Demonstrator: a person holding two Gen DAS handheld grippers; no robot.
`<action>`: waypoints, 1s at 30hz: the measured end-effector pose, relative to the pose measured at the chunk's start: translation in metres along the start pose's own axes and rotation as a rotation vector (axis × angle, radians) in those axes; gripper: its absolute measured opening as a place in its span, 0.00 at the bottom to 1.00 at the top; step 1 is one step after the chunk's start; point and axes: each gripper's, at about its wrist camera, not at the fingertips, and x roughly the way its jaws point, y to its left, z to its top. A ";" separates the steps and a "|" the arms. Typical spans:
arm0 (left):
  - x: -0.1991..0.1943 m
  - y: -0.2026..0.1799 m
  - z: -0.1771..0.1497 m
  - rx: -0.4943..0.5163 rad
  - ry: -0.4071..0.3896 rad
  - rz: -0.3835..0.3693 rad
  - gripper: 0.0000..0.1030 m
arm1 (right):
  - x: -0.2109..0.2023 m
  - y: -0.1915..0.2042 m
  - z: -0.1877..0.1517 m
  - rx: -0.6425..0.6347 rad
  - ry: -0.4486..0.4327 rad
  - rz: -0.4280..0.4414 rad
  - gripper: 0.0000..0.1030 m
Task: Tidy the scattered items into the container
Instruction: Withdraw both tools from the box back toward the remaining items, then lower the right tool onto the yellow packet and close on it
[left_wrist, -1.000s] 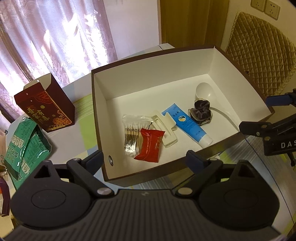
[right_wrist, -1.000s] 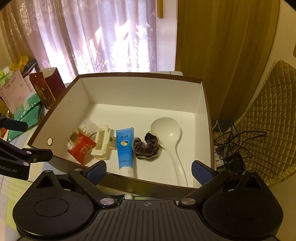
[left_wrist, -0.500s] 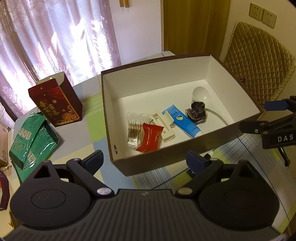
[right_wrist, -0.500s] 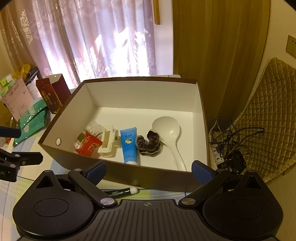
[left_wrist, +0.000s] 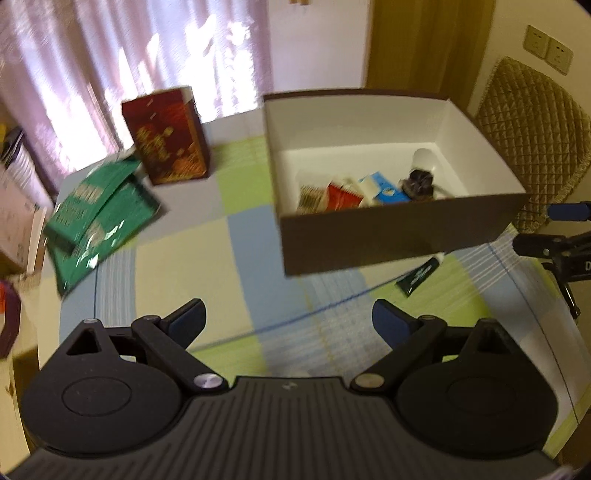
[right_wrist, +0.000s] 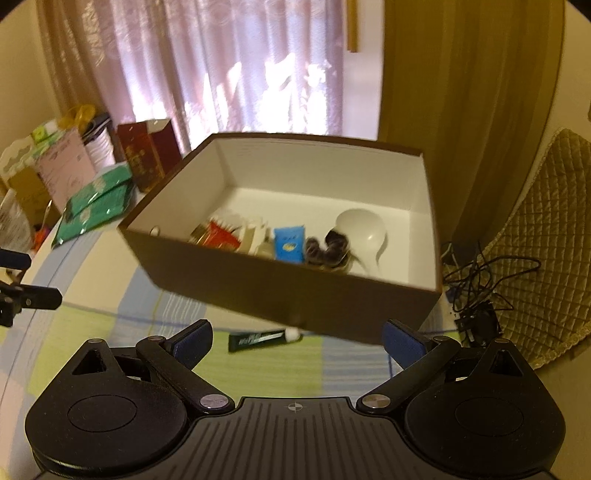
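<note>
Right wrist view, lower centre: right gripper (right_wrist: 297, 338), fingers wide apart, empty, above checked tablecloth (right_wrist: 110, 314). Centre frame: brown container (right_wrist: 295, 291), white inside, holding white spoon (right_wrist: 360, 227), dark scrunchie (right_wrist: 328, 249), blue tube (right_wrist: 290, 243), red sachet (right_wrist: 221, 236). Just below container's near wall: dark green tube (right_wrist: 258, 338), white-capped, lying on the cloth, apparently the last stray. Advised: lowered straight over the tube's middle, closed across its width, lifted clear of the near wall before release. Left wrist view, lower centre: left gripper (left_wrist: 288, 321), fingers likewise apart, empty. Motion blur throughout; print on tube illegible; cap end partly hidden under the wall; other boxed items indistinct.
</note>
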 end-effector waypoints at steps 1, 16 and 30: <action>-0.001 0.003 -0.006 -0.009 0.006 0.006 0.92 | 0.000 0.002 -0.003 -0.004 0.004 0.005 1.00; -0.003 0.032 -0.109 -0.107 0.153 0.037 0.92 | 0.003 0.022 -0.069 0.094 0.122 0.144 1.00; -0.013 0.060 -0.144 -0.138 0.175 0.046 0.92 | 0.009 0.077 -0.092 0.138 0.190 0.367 1.00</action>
